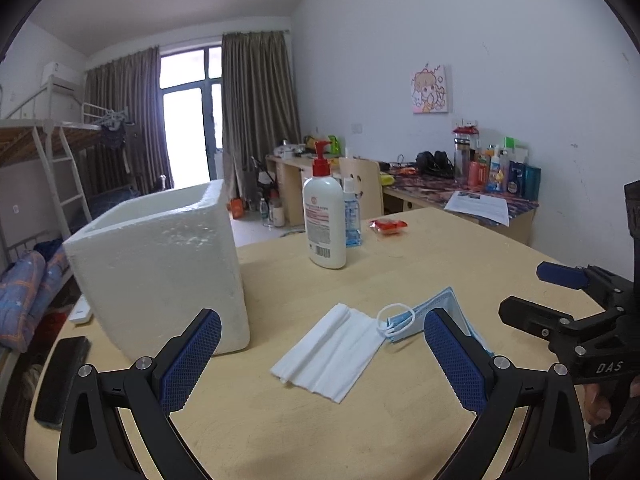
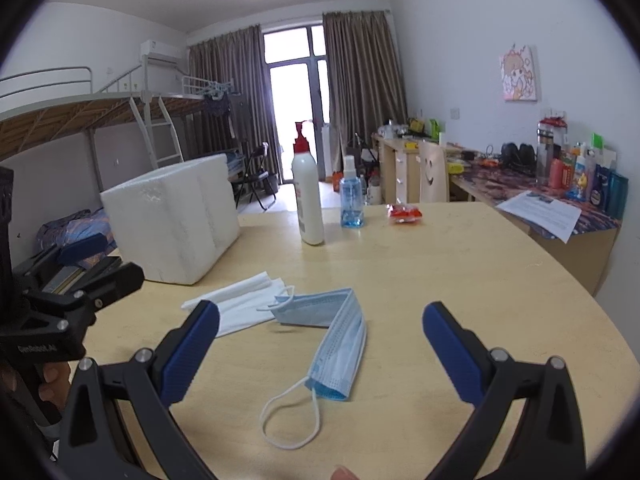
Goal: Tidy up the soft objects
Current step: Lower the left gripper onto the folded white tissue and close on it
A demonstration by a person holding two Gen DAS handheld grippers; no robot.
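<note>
A folded white cloth (image 1: 330, 354) lies flat on the wooden table (image 1: 460, 248), directly ahead of my left gripper (image 1: 322, 316), which is open and empty above it. A light blue face mask (image 2: 340, 340), bent in an L with its white ear loops loose, rests to the cloth's right (image 2: 244, 300). My right gripper (image 2: 320, 312) hovers open over the mask, holding nothing. In the left wrist view the mask (image 1: 424, 316) is partly hidden behind the right finger. A white foam box (image 1: 160, 268), open at the top, stands at the left.
A white pump bottle (image 2: 308, 204), a blue spray bottle (image 2: 352, 200) and a red packet (image 2: 404, 214) stand farther back on the table. A black phone (image 1: 60, 380) lies at the left edge. Each gripper shows in the other's view (image 1: 528, 292) (image 2: 108, 262).
</note>
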